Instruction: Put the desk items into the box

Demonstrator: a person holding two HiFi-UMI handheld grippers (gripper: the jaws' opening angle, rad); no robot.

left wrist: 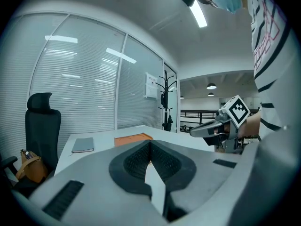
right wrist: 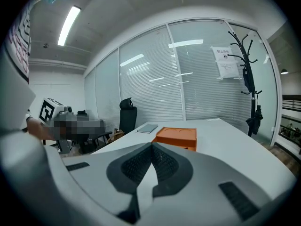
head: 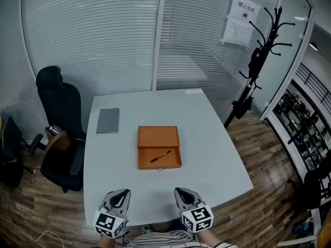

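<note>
My left tongs (head: 121, 193) and right tongs (head: 181, 192) hang side by side over the near edge of the white counter (head: 212, 138), each pair pressed together with nothing between them. Well ahead of them, at mid-counter, the orange box (head: 160, 165) lies open, a black pen (head: 161, 156) resting slantwise inside its shallow tray. A grey notebook (head: 107, 120) lies flat to the box's left, apart from it and nearer the counter's left edge. A black office chair (head: 58, 112) stands beside that edge, and a black coat stand (head: 264, 45) rises past the far right corner, before a wall of glass and closed blinds (head: 103, 35).
</note>
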